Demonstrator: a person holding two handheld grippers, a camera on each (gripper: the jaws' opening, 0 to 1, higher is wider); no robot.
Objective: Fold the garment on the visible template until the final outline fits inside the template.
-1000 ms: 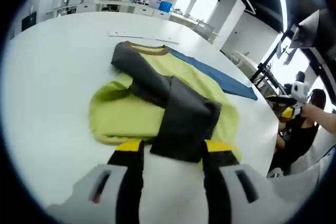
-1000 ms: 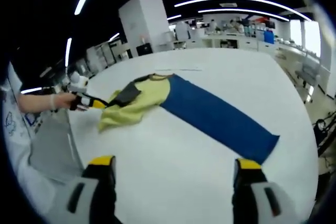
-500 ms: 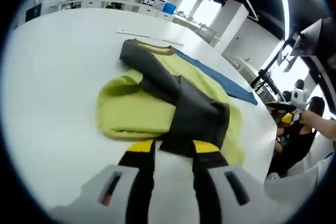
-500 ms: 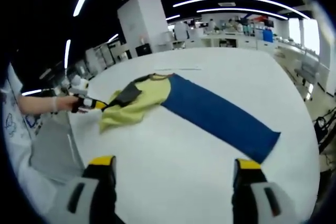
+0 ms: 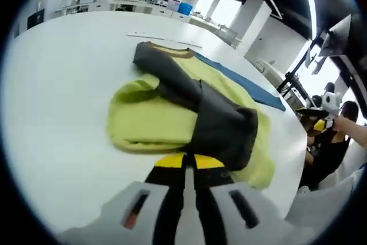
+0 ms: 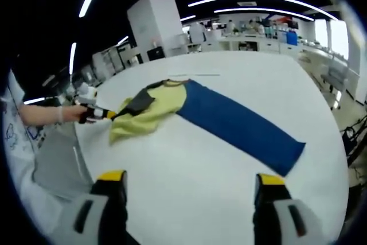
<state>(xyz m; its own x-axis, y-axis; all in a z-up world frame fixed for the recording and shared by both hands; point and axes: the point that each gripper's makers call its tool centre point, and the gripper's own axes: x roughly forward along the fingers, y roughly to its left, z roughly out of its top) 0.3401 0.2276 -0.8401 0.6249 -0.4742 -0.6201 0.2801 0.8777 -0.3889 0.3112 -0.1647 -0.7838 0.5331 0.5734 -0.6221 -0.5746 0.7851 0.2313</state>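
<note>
Now, low centre of left gripper view: left gripper (image 5: 184, 162), jaws pinched nearly together at edge of dark grey sleeve (image 5: 221, 124); whether cloth sits betw. them can't tell for sure. Just beyond, yellow-green garment (image 5: 152, 121) bunched mid-frame, half over blue template (image 5: 252, 87) running upper right. Judged best: carry sleeve flat across, keep tension low, avoid dragging body off template. Right gripper (image 6: 189, 179), bottom of right gripper view, jaws wide apart, holding nothing, well clear above white table (image 6: 189, 159). Nothing blocking; thin strip (image 5: 155, 37) beyond collar; shelving far off.

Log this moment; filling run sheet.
left gripper: shut on yellow-and-grey garment | right gripper: open | blue template: mostly uncovered
</note>
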